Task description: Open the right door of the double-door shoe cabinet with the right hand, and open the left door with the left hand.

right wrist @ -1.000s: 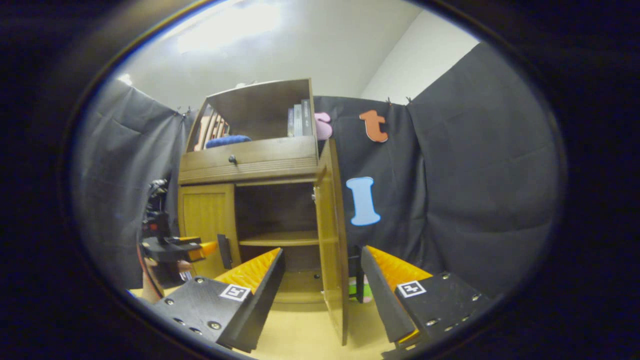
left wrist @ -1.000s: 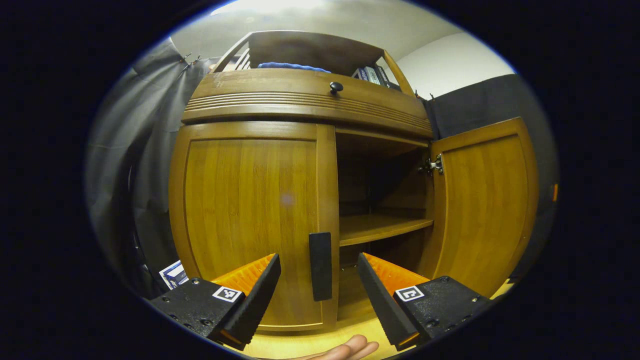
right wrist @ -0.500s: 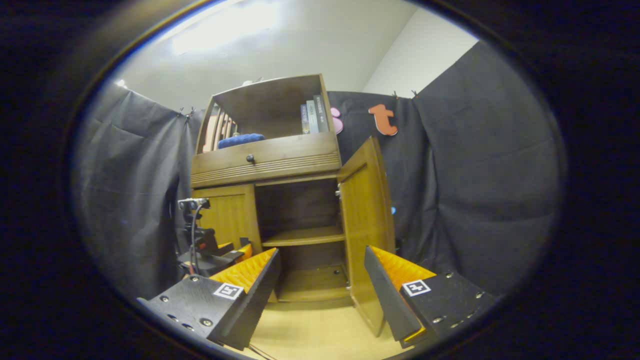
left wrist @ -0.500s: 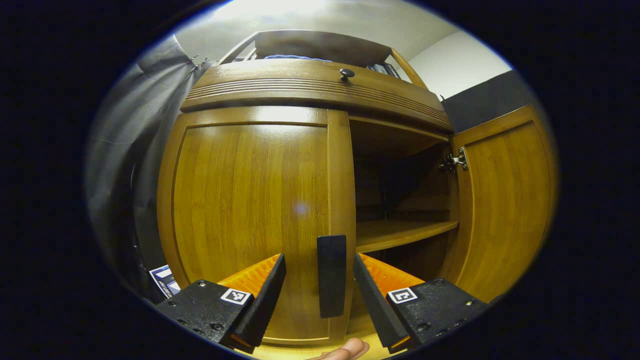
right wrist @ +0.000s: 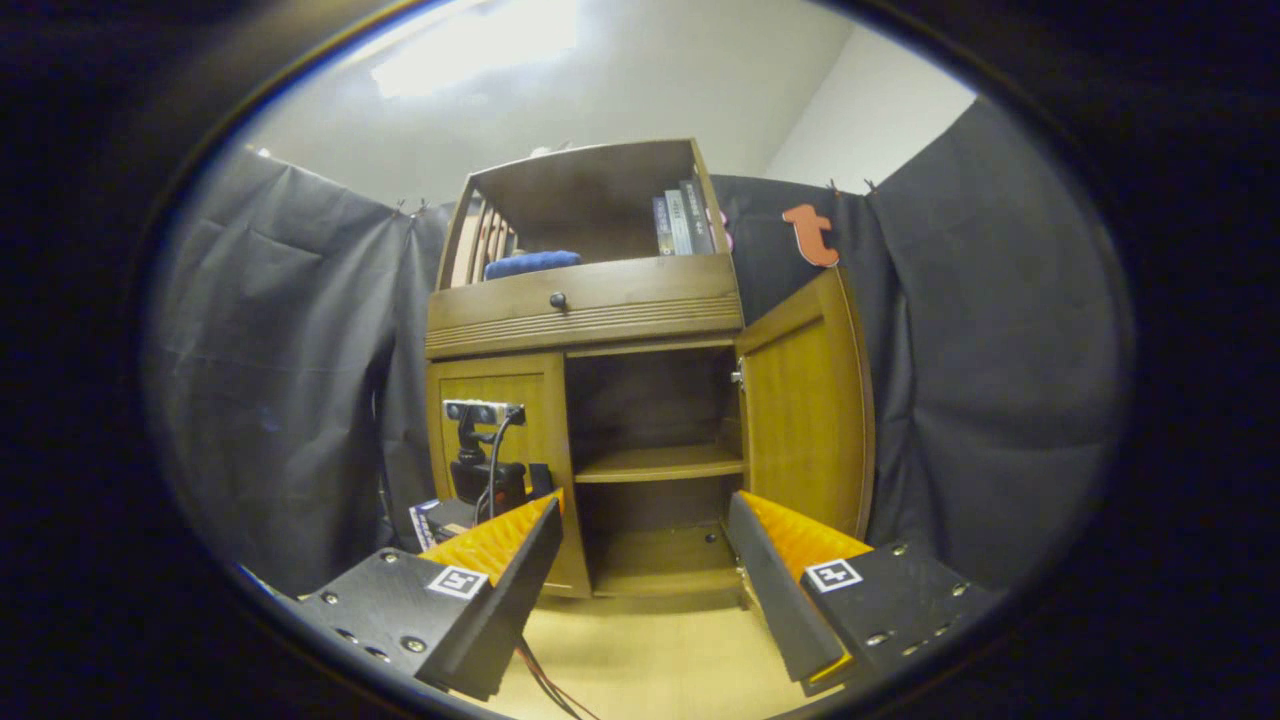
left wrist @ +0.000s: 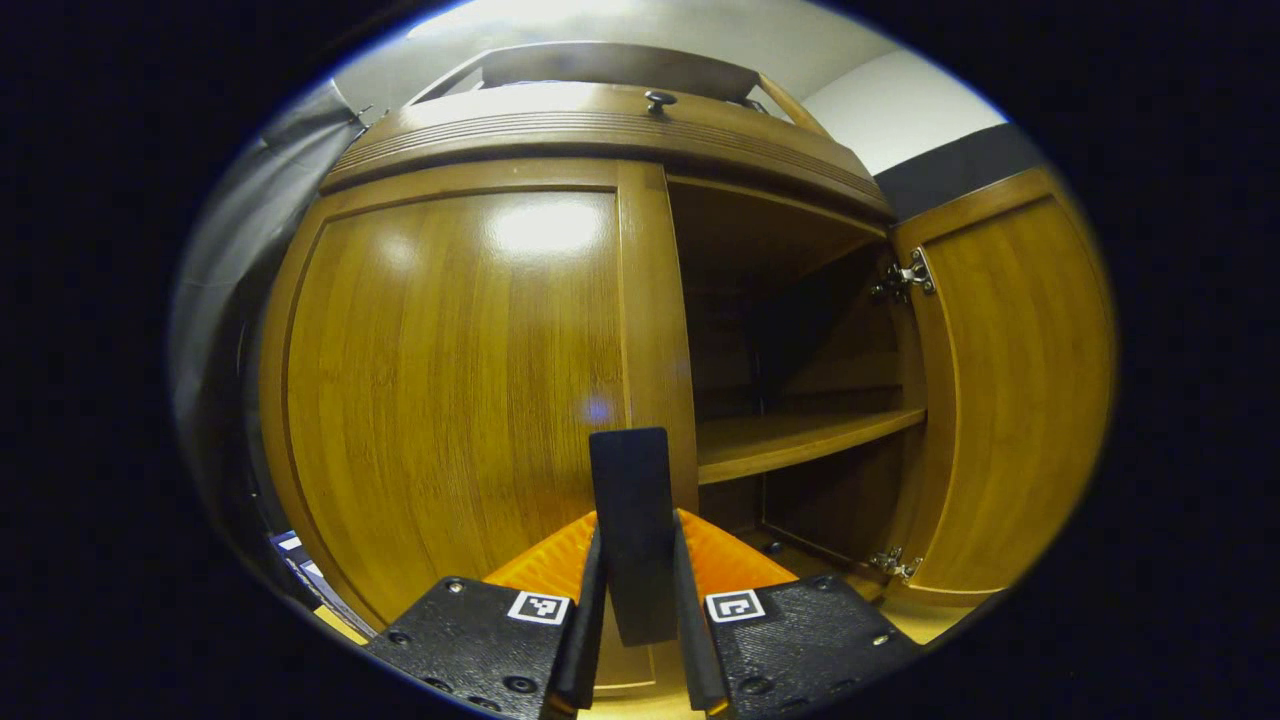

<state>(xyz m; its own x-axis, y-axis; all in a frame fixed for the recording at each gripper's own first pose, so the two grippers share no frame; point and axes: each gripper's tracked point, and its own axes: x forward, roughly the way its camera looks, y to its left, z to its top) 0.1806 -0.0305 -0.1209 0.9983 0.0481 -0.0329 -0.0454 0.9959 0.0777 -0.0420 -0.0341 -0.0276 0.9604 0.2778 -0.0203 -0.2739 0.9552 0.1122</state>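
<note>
The wooden shoe cabinet (right wrist: 590,330) stands against the booth wall. Its right door (right wrist: 812,400) is swung wide open, and in the left gripper view that right door (left wrist: 1015,380) hangs open at the right, baring the inner shelf (left wrist: 800,440). The left door (left wrist: 450,380) is closed. Its dark upright handle (left wrist: 628,480) sits between my left gripper's (left wrist: 636,530) fingers, which are shut on it. In the right gripper view the left gripper (right wrist: 487,465) is seen against the left door (right wrist: 497,395). My right gripper (right wrist: 645,555) stands open, back from the cabinet and holding nothing.
A drawer with a round knob (right wrist: 557,299) runs above the doors. Above it, an open shelf holds books (right wrist: 680,220) and a blue cloth (right wrist: 530,264). The wooden floor (right wrist: 650,660) lies in front, with a cable (right wrist: 540,680) across it. A small box (right wrist: 425,520) lies left of the cabinet.
My left gripper moved in on the left door's handle and shut on it. The right gripper drew back and turned, so the open right door now faces it more broadly.
</note>
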